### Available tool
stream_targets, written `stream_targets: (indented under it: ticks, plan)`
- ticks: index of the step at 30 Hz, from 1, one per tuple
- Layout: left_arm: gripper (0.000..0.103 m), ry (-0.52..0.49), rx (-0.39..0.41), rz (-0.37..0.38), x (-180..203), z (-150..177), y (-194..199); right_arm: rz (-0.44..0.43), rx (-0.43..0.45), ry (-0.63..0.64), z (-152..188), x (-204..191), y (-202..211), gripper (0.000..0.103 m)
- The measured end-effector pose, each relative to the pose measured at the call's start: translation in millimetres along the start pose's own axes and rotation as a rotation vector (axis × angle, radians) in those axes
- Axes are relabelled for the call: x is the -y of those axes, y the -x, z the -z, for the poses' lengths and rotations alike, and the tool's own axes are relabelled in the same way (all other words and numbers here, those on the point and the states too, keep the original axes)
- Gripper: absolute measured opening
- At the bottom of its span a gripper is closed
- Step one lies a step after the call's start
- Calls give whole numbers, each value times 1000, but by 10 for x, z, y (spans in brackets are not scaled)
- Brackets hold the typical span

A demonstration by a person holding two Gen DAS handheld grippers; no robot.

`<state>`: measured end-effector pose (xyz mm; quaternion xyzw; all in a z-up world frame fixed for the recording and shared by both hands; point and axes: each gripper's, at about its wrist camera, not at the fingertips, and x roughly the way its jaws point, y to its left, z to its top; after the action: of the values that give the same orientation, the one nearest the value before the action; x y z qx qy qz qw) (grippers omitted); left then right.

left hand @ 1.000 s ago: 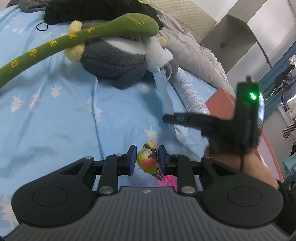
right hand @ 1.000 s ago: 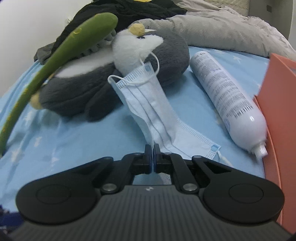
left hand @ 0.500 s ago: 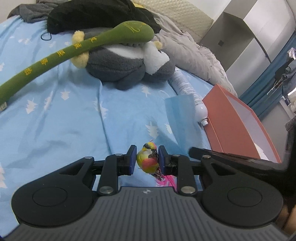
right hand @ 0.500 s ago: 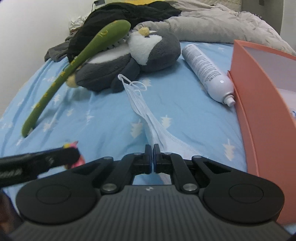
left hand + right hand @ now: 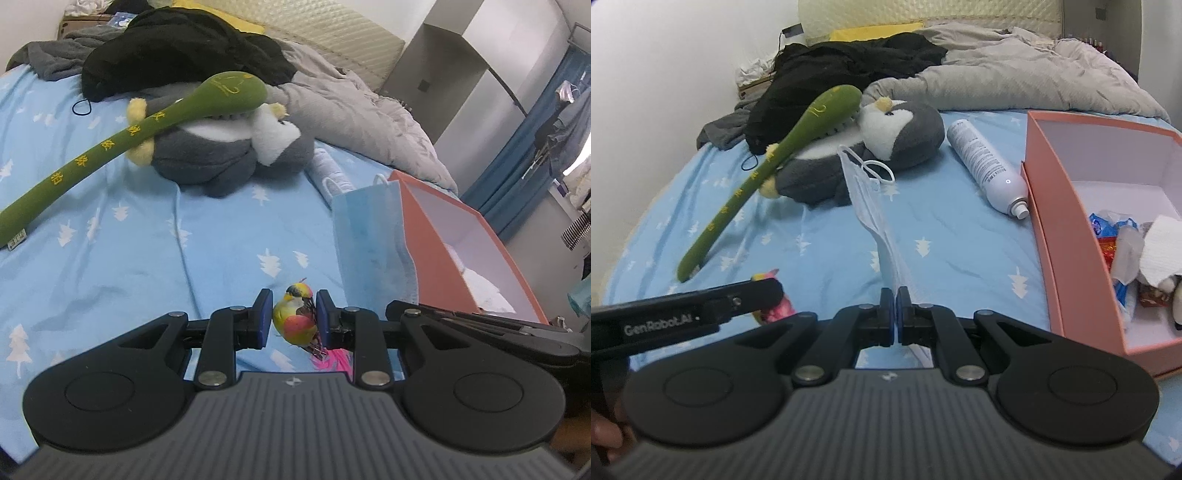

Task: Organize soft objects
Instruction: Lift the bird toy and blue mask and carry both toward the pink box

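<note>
L gripper point(image 5: 294, 320) is clamped on a small toy bird point(image 5: 295, 320), yellow/orange body, pink tail feathers hanging below the pads. R gripper point(image 5: 896, 319) is pinched tight on one end of a blue face mask point(image 5: 873, 206); the rest of the mask dangles off the jaws, ear loops free at the far end. Both are held above the bedsheet point(image 5: 820, 229).

Landmark = pink box point(image 5: 1060, 221), open top, already holding tissue + wrappers. Mask is left of the box, w/ the white spray can point(image 5: 988, 168) lying between them, nozzle just beside the box wall. Bird is further left of the box than the mask. Plush penguin point(image 5: 879, 147) and green plush stick point(image 5: 768, 173) sit well left of the box, stick lying across the penguin.

Likely step: carry both items to the box.

Risks:
- mask held by edge only, so it may slip out, or a loose loop may snag the box rim / can nozzle and drag the can.
- bird gripped across a rounded body, so it may squirt out if the grip eases; tail feathers may bend.
- the 2 grippers are close together, so they could collide over the box.
</note>
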<state>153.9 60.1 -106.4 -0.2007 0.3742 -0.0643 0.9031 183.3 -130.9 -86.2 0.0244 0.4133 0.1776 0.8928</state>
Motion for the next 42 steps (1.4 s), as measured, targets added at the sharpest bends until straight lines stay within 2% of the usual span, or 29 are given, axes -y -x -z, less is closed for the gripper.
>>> stream_targets:
  ticks: [7, 14, 21, 26, 35, 42]
  plan:
    - [30, -37, 9, 2, 211, -24, 224, -2, 18, -18, -10, -3, 307, 5]
    - [30, -64, 29, 15, 471, -181, 401, -19, 47, -32, -104, 34, 617, 5]
    - [30, -105, 64, 54, 888, -373, 518, -26, 98, -46, -303, 173, 974, 6]
    - [30, -140, 81, 89, 1211, -458, 547, 0, 141, -58, -390, 355, 1211, 6]
    - [30, -217, 56, 185, 1823, -533, 319, 106, 202, -121, -431, 856, 1565, 6]
    - [30, -269, 1, 282, 2289, -717, -95, 189, 209, -189, -524, 1389, 1527, 6]
